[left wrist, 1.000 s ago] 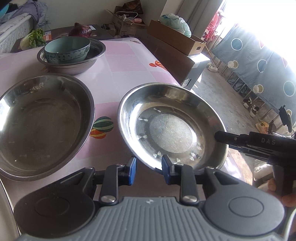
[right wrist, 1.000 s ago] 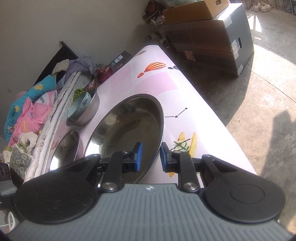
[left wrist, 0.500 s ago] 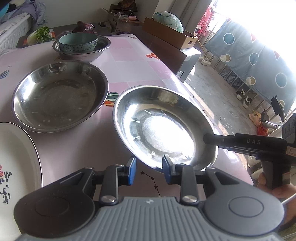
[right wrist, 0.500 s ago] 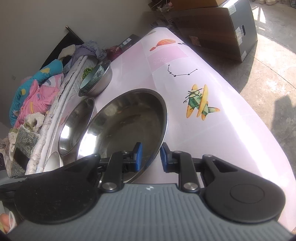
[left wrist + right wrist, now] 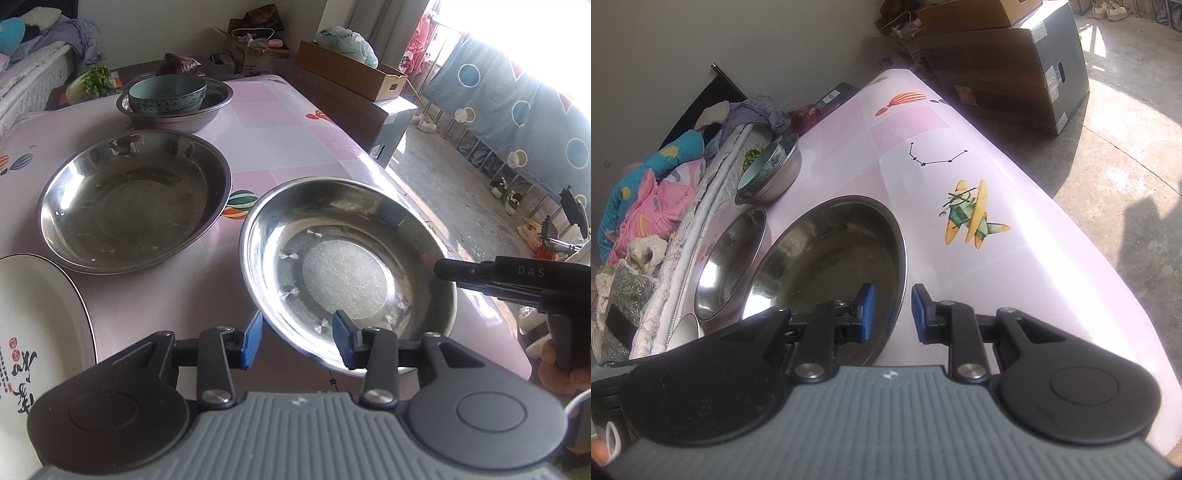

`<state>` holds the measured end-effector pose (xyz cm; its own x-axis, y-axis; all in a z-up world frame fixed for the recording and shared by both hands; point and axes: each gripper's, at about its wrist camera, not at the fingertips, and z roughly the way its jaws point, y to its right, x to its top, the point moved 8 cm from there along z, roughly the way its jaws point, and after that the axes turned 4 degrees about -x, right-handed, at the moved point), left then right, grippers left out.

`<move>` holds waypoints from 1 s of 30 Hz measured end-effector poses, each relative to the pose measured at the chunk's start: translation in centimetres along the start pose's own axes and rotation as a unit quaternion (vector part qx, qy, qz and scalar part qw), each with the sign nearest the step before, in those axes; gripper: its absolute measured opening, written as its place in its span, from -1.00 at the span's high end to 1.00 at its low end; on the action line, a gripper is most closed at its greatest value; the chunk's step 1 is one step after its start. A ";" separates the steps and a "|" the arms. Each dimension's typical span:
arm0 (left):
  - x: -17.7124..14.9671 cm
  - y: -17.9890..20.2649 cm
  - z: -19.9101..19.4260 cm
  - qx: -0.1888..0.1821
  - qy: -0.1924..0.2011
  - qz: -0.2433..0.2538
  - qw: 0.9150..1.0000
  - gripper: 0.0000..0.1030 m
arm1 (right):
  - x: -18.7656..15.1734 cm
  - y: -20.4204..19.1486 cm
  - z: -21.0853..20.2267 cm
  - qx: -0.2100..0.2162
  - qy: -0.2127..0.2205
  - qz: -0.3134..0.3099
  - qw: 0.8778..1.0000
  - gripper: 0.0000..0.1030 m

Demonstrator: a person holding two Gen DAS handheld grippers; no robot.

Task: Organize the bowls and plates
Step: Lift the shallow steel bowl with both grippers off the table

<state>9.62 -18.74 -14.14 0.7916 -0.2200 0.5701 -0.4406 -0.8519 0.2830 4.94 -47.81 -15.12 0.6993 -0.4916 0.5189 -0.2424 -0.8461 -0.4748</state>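
Note:
A steel plate [image 5: 347,273] sits tilted near the table's right edge; it also shows in the right wrist view [image 5: 827,266]. My left gripper [image 5: 297,338] is open, its fingers straddling the plate's near rim. My right gripper [image 5: 889,314] is open with the plate's rim between its pads; its body shows in the left wrist view [image 5: 509,277]. A second steel plate [image 5: 133,199] lies to the left. A teal bowl [image 5: 168,93] sits inside a steel bowl [image 5: 177,112] at the far end. A white plate [image 5: 33,332] with red and black writing lies at the near left.
The pink patterned table [image 5: 280,147] drops off on the right to a concrete floor. Cardboard boxes [image 5: 347,74] stand beyond the table. Vegetables [image 5: 92,81] lie at the far left. Bedding [image 5: 646,192] is piled along the table's far side.
Both grippers have opened wider at the steel plate's rim. The left view has pulled back and shifted, so the second steel plate and the white plate sit further into view.

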 end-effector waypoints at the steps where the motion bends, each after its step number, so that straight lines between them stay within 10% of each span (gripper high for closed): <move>1: 0.1 0.0 0.2 0.002 -0.002 -0.001 1.000 0.12 | 0.1 0.0 0.1 0.000 -0.001 -0.001 1.000 0.57; 18: -0.7 2.5 -0.8 -0.055 -0.005 0.017 0.998 0.09 | 0.8 0.0 1.2 -0.006 -0.003 -0.001 1.000 0.54; 30: -0.2 1.6 -0.8 -0.022 0.009 0.016 1.000 -0.13 | 1.2 0.7 1.1 -0.009 -0.003 0.009 1.000 0.49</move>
<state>8.42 -19.63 -13.22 0.7691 -0.2387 0.5928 -0.4845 -0.8228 0.2972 6.36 -48.73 -15.66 0.6979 -0.5063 0.5065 -0.2675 -0.8403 -0.4715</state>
